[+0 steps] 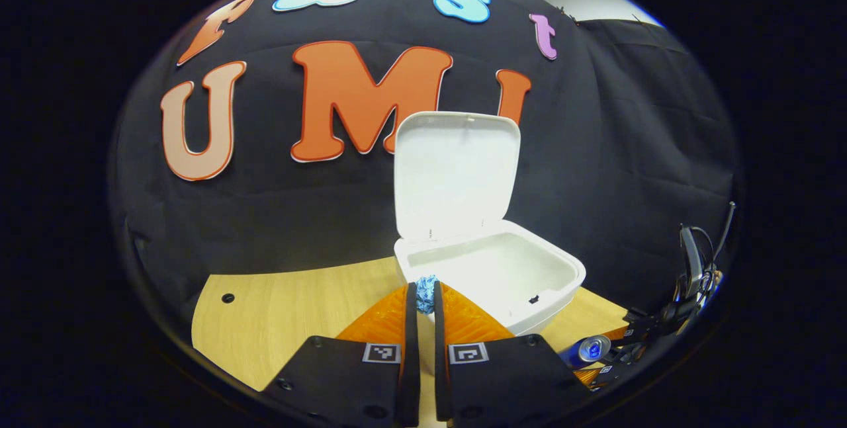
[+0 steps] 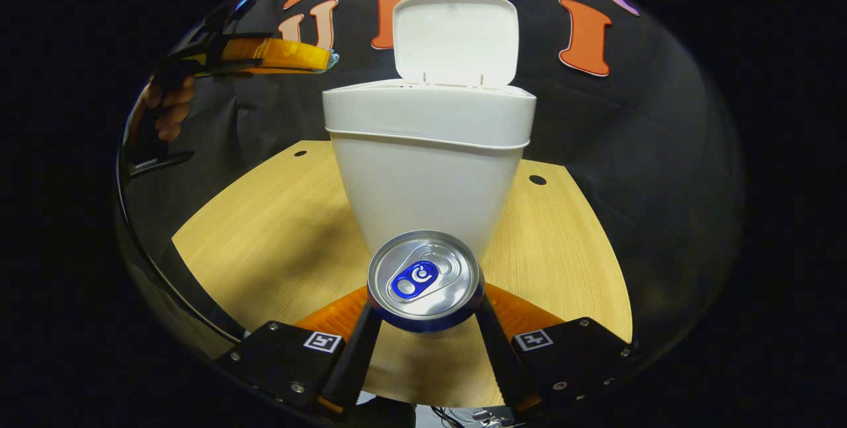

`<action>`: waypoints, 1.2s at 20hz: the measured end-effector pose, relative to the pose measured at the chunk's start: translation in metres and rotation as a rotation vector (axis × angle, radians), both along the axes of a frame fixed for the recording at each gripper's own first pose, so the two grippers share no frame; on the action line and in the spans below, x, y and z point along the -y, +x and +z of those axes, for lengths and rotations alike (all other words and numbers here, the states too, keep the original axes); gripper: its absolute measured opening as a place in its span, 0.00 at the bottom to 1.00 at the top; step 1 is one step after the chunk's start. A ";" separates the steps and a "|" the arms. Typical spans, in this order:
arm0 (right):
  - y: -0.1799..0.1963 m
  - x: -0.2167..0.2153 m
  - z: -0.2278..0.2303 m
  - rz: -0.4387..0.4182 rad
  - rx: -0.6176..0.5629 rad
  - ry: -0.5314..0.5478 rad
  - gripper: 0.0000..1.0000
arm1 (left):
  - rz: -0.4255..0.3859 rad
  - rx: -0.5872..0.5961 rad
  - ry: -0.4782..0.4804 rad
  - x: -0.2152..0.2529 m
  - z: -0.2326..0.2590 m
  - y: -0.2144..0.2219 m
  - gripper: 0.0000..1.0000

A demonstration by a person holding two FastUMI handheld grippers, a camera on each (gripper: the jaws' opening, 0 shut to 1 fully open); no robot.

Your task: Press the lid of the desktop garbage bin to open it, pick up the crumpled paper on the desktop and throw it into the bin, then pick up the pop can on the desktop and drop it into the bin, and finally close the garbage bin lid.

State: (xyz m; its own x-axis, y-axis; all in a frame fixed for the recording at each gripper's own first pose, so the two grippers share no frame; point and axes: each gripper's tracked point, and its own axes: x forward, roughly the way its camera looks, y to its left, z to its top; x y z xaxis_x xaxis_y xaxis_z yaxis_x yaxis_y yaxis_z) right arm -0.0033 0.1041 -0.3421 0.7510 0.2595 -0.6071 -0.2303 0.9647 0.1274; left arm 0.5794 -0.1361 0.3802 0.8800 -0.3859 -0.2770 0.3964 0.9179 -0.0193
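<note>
At lower centre, the left gripper [image 1: 423, 299] pinched the crumpled paper [image 1: 425, 293] short of the bin [image 1: 529, 282]; releasing early would likely miss. The right gripper [image 2: 423, 309] clasped the pop can [image 2: 424, 280].

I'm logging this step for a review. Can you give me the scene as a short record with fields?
bin: white garbage bin upright on the wooden desktop
lid: lid open, standing up
left gripper: left gripper shut on crumpled paper, near the bin's rim
right gripper: right gripper around the pop can, in front of the bin
stage: paper not yet dropped
</note>
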 end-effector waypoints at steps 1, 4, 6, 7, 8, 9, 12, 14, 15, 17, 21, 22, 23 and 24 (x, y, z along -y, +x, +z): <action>0.000 0.001 0.000 -0.012 -0.003 0.000 0.80 | -0.013 0.004 -0.001 0.004 0.001 0.001 0.12; 0.001 0.002 0.001 -0.047 -0.001 0.000 0.80 | -0.057 0.001 -0.003 0.020 -0.001 0.001 0.12; 0.001 0.004 0.002 -0.071 -0.001 0.002 0.80 | -0.073 -0.004 0.011 0.029 -0.008 0.004 0.12; 0.001 0.005 0.003 -0.081 -0.001 0.004 0.80 | -0.080 -0.007 0.020 0.031 -0.012 0.004 0.12; 0.000 0.005 0.004 -0.092 -0.001 0.001 0.80 | -0.089 -0.015 0.026 0.036 -0.015 0.004 0.13; 0.000 0.006 0.005 -0.101 0.001 0.002 0.80 | -0.096 -0.020 0.028 0.037 -0.017 0.002 0.12; 0.002 0.007 0.010 -0.128 0.009 0.003 0.80 | -0.122 -0.019 0.036 0.042 -0.019 0.000 0.16; 0.004 0.012 0.019 -0.145 0.025 -0.004 0.80 | -0.128 -0.015 0.041 0.043 -0.019 -0.001 0.22; 0.007 0.016 0.024 -0.152 0.036 -0.006 0.80 | -0.131 -0.016 0.045 0.042 -0.020 -0.002 0.22; 0.011 0.023 0.037 -0.166 0.056 0.003 0.80 | -0.133 -0.007 0.052 0.039 -0.019 -0.003 0.24; 0.024 0.034 0.058 -0.207 0.100 0.016 0.75 | -0.151 -0.004 0.039 0.039 -0.020 -0.007 0.22; 0.026 0.036 0.066 -0.215 0.116 0.012 0.80 | -0.143 0.000 0.045 0.035 -0.021 -0.006 0.27; 0.029 0.040 0.075 -0.218 0.134 0.010 0.80 | -0.141 -0.001 0.048 0.033 -0.021 -0.007 0.31; 0.033 0.042 0.083 -0.221 0.155 0.004 0.80 | -0.144 -0.001 0.042 0.033 -0.020 -0.009 0.34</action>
